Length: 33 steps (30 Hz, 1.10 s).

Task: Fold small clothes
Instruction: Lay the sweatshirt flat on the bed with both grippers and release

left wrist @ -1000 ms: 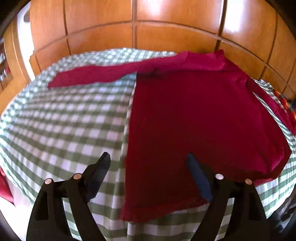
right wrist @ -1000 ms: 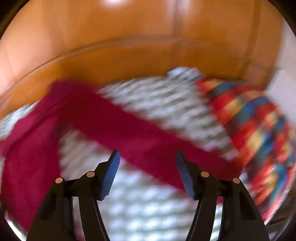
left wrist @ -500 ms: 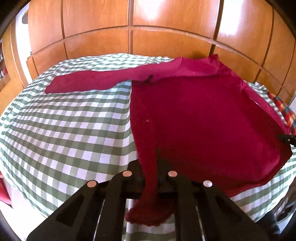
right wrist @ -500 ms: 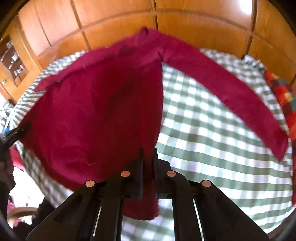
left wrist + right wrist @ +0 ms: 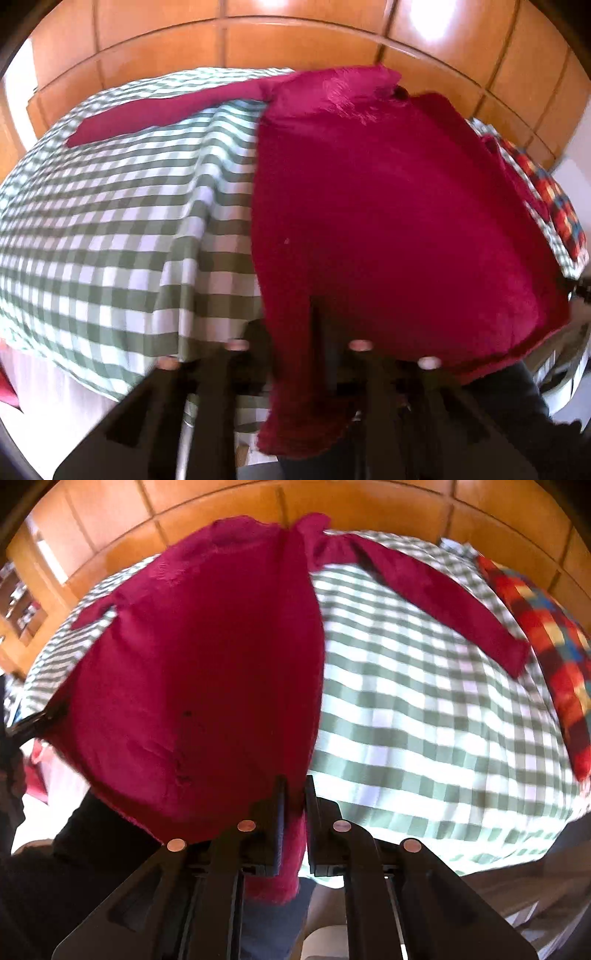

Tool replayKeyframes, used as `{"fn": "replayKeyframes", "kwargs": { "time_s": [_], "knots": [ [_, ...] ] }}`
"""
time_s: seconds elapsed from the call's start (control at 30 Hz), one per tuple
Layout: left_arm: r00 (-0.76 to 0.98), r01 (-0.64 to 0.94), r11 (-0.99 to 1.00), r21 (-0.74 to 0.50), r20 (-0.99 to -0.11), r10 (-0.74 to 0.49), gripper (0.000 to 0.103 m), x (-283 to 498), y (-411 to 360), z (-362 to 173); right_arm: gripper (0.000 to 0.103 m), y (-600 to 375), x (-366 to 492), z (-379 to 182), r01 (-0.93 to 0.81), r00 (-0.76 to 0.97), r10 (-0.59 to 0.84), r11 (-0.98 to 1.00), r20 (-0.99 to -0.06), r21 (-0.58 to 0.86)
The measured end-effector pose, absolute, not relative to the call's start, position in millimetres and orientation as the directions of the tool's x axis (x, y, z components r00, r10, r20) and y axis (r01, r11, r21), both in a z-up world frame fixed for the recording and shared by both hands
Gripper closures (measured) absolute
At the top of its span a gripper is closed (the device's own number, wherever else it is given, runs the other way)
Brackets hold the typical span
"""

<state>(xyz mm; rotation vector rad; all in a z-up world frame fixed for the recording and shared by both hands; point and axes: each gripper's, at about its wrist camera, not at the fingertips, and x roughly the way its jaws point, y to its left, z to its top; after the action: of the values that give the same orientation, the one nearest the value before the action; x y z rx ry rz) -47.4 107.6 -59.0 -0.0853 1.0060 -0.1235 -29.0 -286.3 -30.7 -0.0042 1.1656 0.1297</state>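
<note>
A dark red long-sleeved sweater [image 5: 388, 221] lies on a green-and-white checked tablecloth [image 5: 110, 221], its near hem lifted off the table. My left gripper [image 5: 299, 325] is at the hem's left corner. Its jaws are opening, with the red fabric draped over and between them and hiding the fingertips. My right gripper [image 5: 293, 786] is shut on the hem's right corner of the sweater [image 5: 203, 664]. One sleeve [image 5: 436, 590] stretches flat across the tablecloth [image 5: 424, 720]. The left gripper [image 5: 33, 722] shows as a dark tip at the sweater's far left corner.
A multicoloured plaid cloth [image 5: 546, 635] lies along the table's right side. Wooden panelled cupboards [image 5: 295, 37] stand behind the table. The person's dark clothing [image 5: 55, 867] is close to the near table edge.
Both grippers went from open to closed on the hem's corners, then lifted it toward the camera. The left jaws now stand wider than half a second ago.
</note>
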Motion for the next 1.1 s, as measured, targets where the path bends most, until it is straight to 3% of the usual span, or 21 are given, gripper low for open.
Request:
{"fn": "replayKeyframes", "kwargs": {
  "time_s": [0.03,0.07,0.1,0.13,0.17,0.53,0.73,0.8,0.93,1.0,1.03,1.07,1.1],
  "knots": [
    [0.546,0.032,0.989,-0.148,-0.826,-0.141,0.055,-46,117,-56,0.085,-287,-26,-30,-0.095,0.399,0.091,0.994,-0.913,0.057],
    [0.565,-0.011,0.986,-0.166,-0.814,-0.131,0.051,-44,128,-52,0.076,-288,-21,-25,-0.085,0.426,0.075,0.995,-0.902,0.043],
    [0.582,-0.048,0.982,-0.182,-0.804,-0.121,0.05,-41,140,-47,0.055,-288,-19,-20,-0.078,0.445,0.063,0.996,-0.893,0.032],
    [0.597,-0.087,0.978,-0.189,-0.796,-0.1,0.046,-36,153,-43,0.042,-287,-13,-13,-0.07,0.48,0.051,0.997,-0.876,0.019],
    [0.612,-0.138,0.973,-0.185,-0.788,-0.063,0.042,-30,168,-40,0.038,-283,-9,-8,-0.066,0.511,0.047,0.998,-0.858,0.015],
    [0.625,-0.53,0.816,-0.23,-0.757,0.193,0.033,49,332,-28,0.037,-164,83,-24,-0.23,0.583,0.202,0.97,-0.787,0.079],
    [0.54,-0.625,0.771,-0.124,-0.781,0.312,0.017,118,389,-40,0.037,-103,107,-48,-0.316,0.586,0.175,0.948,-0.791,-0.024],
    [0.508,-0.634,0.769,-0.076,-0.792,0.34,0.017,139,399,-45,0.037,-95,114,-61,-0.312,0.588,0.137,0.947,-0.797,-0.068],
    [0.486,-0.647,0.755,-0.106,-0.82,0.301,0.017,172,421,-57,0.017,-101,121,-78,-0.285,0.601,0.125,0.956,-0.79,-0.065],
    [0.485,-0.651,0.748,-0.13,-0.83,0.277,0.019,186,430,-64,0.013,-110,129,-82,-0.262,0.575,0.163,0.965,-0.802,0.008],
    [0.48,-0.651,0.748,-0.128,-0.833,0.275,0.031,189,431,-66,0.01,-113,132,-83,-0.256,0.565,0.183,0.966,-0.805,0.04],
    [0.474,-0.643,0.754,-0.132,-0.842,0.256,0.062,196,432,-72,0.007,-116,133,-85,-0.257,0.558,0.199,0.965,-0.806,0.061],
    [0.477,-0.631,0.762,-0.149,-0.848,0.23,0.079,199,430,-74,0.004,-116,135,-86,-0.267,0.554,0.215,0.961,-0.804,0.073]
  ]
}}
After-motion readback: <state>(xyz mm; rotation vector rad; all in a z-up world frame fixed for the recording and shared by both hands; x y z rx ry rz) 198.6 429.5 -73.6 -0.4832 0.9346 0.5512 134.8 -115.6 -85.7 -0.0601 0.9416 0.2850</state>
